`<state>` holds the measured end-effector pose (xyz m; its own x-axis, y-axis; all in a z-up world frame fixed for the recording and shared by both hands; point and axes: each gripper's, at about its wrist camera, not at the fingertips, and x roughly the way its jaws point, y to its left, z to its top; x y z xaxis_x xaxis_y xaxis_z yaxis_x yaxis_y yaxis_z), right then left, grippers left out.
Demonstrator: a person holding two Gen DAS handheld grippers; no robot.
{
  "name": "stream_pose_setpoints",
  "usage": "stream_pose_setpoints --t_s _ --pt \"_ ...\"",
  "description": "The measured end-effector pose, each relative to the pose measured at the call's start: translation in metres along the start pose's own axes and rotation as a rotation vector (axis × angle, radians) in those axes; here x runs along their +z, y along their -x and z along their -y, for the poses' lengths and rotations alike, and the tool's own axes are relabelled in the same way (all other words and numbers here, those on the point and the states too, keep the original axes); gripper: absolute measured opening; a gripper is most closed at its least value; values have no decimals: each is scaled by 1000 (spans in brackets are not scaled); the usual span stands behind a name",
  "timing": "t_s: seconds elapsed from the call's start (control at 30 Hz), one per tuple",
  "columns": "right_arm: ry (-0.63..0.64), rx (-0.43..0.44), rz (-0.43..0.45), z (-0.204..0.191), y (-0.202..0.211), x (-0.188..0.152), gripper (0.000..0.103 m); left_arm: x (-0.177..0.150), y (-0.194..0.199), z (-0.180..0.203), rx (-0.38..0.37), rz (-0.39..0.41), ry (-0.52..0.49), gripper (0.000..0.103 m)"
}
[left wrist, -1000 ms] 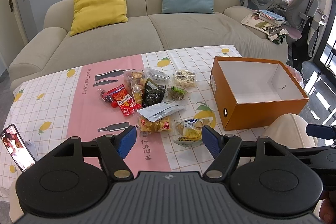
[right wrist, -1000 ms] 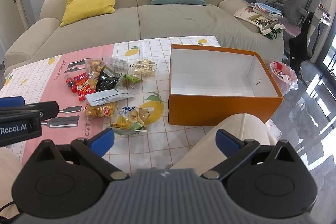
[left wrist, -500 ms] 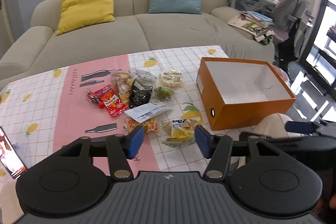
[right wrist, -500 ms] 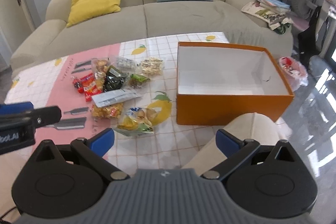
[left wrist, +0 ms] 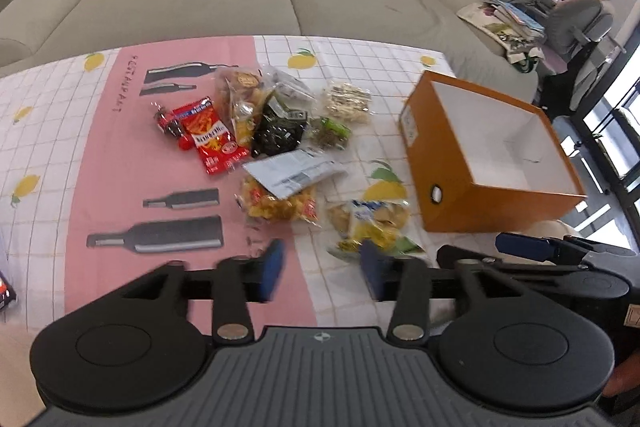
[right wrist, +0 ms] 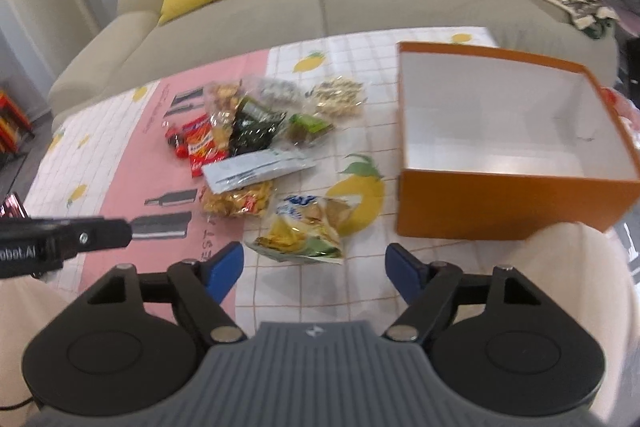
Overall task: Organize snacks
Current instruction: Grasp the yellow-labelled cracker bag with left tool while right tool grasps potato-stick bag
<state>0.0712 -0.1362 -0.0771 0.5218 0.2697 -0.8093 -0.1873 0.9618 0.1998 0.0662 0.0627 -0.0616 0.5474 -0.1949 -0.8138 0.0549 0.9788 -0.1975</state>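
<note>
the left gripper [left wrist: 322, 269] hovers low over the near edge of the table [left wrist: 48, 155], its blue fingers spread with nothing between them; the right gripper [right wrist: 314, 269] hangs beside it, spread wider and also empty. just ahead of both lies a crinkled chip bag [right wrist: 306, 227] in yellow, green and blue (nearest of the snacks), not touching either. beyond it sit a clear pack of yellow crisps [left wrist: 280, 205] under a white pouch [left wrist: 296, 173], then a red packet [left wrist: 210, 135], a dark bag [left wrist: 280, 133] and pale nuts [left wrist: 346, 103]. the open orange box [right wrist: 516, 203], white inside, stands to the right.
</note>
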Motion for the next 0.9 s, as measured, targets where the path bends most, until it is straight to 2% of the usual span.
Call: stream_pose_setpoints --t_s 0.07,0.13,0.23,0.47,0.63,0.77,0.9 --pt "8 2 -16 -4 -13 4 79 5 -10 -5 10 0 4 71" --pt "2 1 -31 -6 -30 10 89 10 -22 -11 18 -10 14 74" --pt "21 -7 -40 -10 -52 16 90 15 -41 -18 28 -24 11 80" --pt "56 -34 -94 -18 -96 22 90 20 -85 -26 42 -46 -47 84" --pt "96 -80 -112 -20 -120 21 90 24 -112 -33 11 -88 -4 88" --pt "90 -67 -109 -18 -129 20 90 26 -132 -31 51 -103 8 88" --pt "97 -58 -88 -18 -137 19 90 27 -148 -26 71 -113 -21 88"
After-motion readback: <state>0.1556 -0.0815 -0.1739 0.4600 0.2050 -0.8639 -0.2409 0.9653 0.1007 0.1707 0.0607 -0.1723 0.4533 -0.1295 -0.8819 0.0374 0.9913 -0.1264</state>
